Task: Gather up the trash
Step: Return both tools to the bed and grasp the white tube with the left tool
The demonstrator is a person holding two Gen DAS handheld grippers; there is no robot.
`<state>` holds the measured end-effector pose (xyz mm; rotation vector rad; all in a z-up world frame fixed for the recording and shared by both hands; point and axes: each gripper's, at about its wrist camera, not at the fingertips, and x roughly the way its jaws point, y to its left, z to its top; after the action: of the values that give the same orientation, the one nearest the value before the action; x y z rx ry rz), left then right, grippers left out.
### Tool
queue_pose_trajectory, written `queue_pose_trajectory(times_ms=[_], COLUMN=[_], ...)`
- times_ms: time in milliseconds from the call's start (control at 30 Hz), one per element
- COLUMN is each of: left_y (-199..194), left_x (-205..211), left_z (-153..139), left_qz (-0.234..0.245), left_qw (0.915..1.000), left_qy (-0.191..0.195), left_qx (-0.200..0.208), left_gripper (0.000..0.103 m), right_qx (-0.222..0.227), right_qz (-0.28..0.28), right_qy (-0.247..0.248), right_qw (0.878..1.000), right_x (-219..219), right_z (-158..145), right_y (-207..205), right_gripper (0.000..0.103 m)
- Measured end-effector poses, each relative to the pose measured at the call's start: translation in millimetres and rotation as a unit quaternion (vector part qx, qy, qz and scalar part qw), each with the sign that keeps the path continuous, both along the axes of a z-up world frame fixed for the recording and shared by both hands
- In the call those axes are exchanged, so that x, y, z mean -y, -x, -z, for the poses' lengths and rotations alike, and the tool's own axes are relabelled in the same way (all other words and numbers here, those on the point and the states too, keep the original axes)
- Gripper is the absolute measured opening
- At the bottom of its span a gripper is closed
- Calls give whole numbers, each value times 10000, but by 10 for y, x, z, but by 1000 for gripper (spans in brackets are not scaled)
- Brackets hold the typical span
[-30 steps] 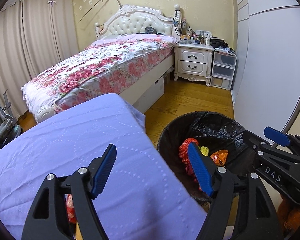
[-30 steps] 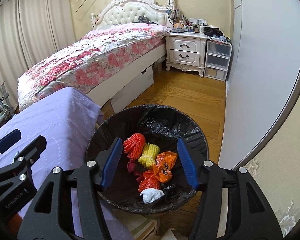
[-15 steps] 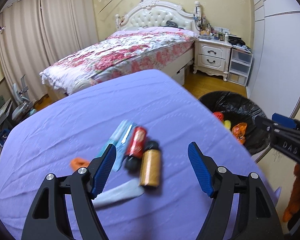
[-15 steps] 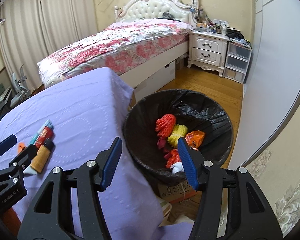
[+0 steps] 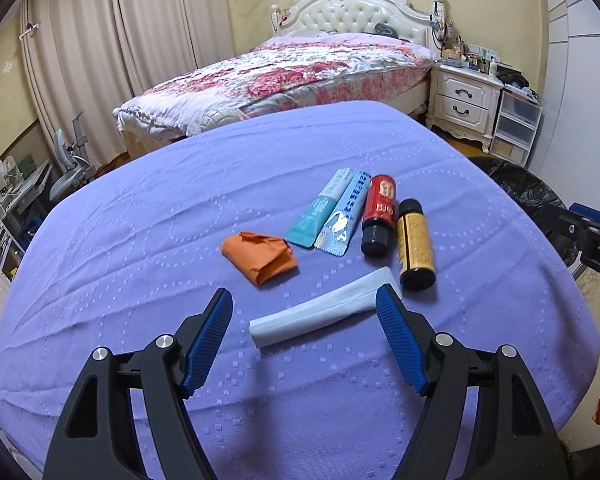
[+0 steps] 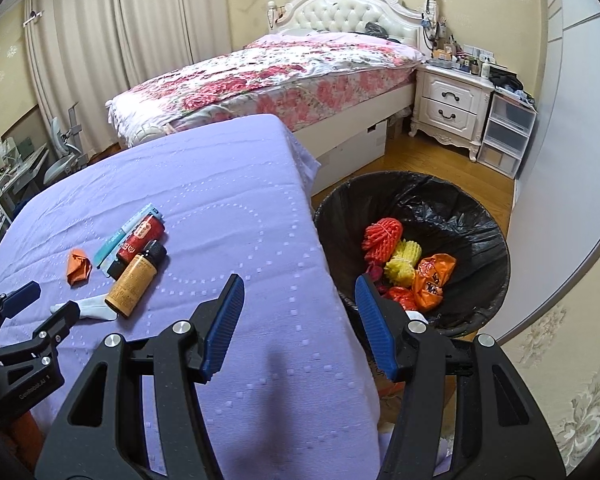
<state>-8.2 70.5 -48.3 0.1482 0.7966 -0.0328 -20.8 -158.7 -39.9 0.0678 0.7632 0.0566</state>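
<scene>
**Both claws swing from the bin to the litter on the worktop**

The left claw [image 5: 304, 306] stands spread and empty, its blue pads either side of a white folded strip [image 5: 324, 314] that lies on the lilac-covered worktop [image 5: 140, 240]; the right pad sits just beside the strip's end, contact unclear. A second ago this camera looked half at the black-lined bin and showed bare cloth; half a second ago the litter was blurred and further up the frame. It is now sharp and close under the claw.

From the strip outward: at 1 o'clock a brown bottle with a gold label [image 5: 415, 246], lying with its black cap near the strip; beside it at 12 o'clock a red-labelled bottle [image 5: 378, 216]; then a blue blister strip [image 5: 342, 220] and a teal sachet [image 5: 320, 210], side by side. At 11 o'clock lies a crumpled orange paper [image 5: 260, 258], apart from the rest.

The right claw [image 6: 298, 300] is also spread, pinching nothing, over the worktop's edge. A second ago it hung over the bin; the bin [image 6: 488, 216] now sits at 2 o'clock from it.

Only the right view shows the bin's contents: red [image 6: 382, 236] and yellow foam nets [image 6: 402, 266], orange wrappers [image 6: 434, 276]. The left view catches only the bin's rim at the right edge, but reads the litter's labels and shapes far better.
</scene>
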Motion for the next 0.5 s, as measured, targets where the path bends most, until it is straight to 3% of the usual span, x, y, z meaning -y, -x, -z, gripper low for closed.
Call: queue_pose_trajectory(times_ms=[333, 500], left_y=[-165, -207], left_x=[-27, -49], left_z=[169, 179], left_qz=[-16, -12], left_qw=[9992, 9992], left_qy=[-79, -53], left_qx=[-399, -406], left_gripper=[72, 72], right_qx=[-116, -153], right_qz=[-41, -57], right_qy=[-23, -32], right_qw=[9999, 9999], right_x=[-50, -73], right_z=[61, 97], right_y=[-60, -82], right_gripper=[57, 57])
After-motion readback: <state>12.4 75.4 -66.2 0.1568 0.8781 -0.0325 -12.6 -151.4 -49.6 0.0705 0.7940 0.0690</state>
